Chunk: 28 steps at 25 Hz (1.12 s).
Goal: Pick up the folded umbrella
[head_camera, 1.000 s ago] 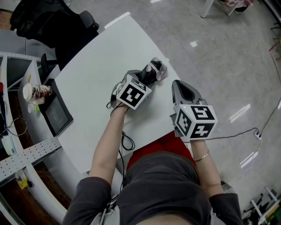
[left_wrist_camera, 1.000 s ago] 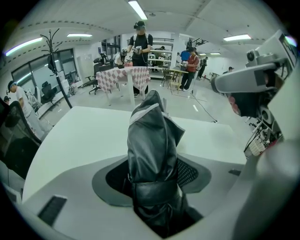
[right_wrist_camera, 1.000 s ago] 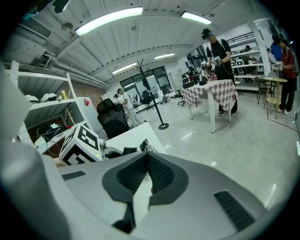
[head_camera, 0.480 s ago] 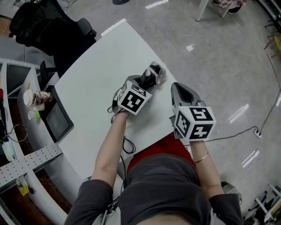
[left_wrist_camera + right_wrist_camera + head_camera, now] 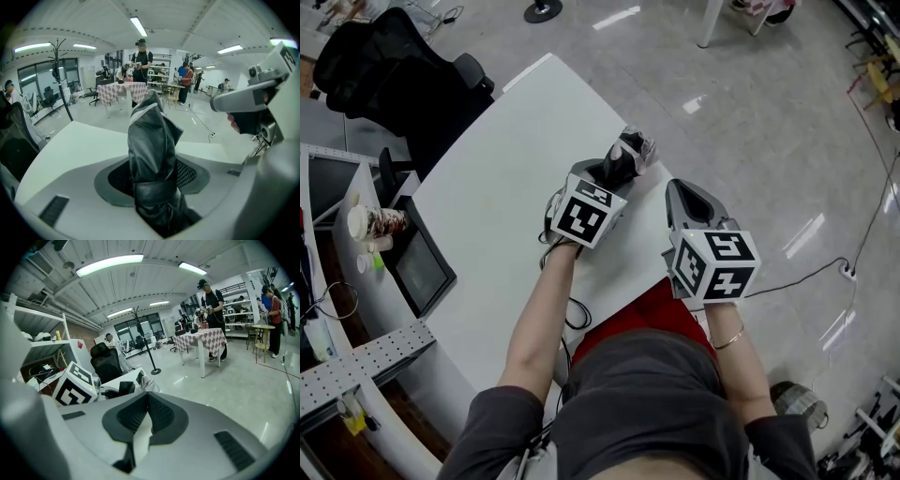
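The folded umbrella (image 5: 622, 161) is black with a pale silvery end, and its strap is wrapped round it. My left gripper (image 5: 607, 180) is shut on the umbrella (image 5: 152, 154), which stands up between the jaws just above the white table (image 5: 502, 155). These jaws have just been closing on it. My right gripper (image 5: 675, 190) hangs beside the left gripper past the table's right edge. Its jaws meet at the tips with nothing in them (image 5: 146, 398). From the right gripper view, the left gripper's marker cube (image 5: 75, 383) and the umbrella (image 5: 136, 384) show at the left.
A black office chair (image 5: 398, 66) stands beyond the table's far left. A side desk carries a paper cup (image 5: 377, 221) and a dark tablet (image 5: 420, 265). A thin cable (image 5: 573, 307) lies near the table's near edge. People stand by a checked-cloth table (image 5: 121, 89) far behind.
The left gripper has lifted a little with the umbrella in it. The right gripper has shifted slightly and stays shut beside it.
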### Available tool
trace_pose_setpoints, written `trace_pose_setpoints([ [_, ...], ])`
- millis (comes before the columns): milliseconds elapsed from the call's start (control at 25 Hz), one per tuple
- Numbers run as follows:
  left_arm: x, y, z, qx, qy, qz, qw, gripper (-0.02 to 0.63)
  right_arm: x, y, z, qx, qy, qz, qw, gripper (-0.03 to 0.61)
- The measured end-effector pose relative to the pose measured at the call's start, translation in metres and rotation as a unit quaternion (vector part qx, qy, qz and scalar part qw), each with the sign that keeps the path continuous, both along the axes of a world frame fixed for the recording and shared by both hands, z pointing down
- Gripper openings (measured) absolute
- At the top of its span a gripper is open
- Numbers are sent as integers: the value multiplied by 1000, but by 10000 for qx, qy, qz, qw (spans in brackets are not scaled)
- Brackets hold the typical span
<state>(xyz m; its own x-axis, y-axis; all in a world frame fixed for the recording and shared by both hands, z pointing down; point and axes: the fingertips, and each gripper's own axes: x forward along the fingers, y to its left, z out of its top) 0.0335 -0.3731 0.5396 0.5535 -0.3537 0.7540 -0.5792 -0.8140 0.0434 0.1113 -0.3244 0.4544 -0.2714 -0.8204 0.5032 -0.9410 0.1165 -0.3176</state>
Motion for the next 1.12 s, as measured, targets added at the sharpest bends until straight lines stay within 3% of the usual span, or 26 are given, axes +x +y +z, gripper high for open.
trace_pose_setpoints([
  [440,10,21,-49,421,668,-71,9969,230,11,29,-27,247,97,356,9990,18],
  [720,11,29,-87,697,1210,-303,9897,230,10,38,-45,477,136,373,9981,18],
  [1120,4,43,-137,1196,1587,-418,9792,230,4,53,-68,767,126,366,9963,18],
])
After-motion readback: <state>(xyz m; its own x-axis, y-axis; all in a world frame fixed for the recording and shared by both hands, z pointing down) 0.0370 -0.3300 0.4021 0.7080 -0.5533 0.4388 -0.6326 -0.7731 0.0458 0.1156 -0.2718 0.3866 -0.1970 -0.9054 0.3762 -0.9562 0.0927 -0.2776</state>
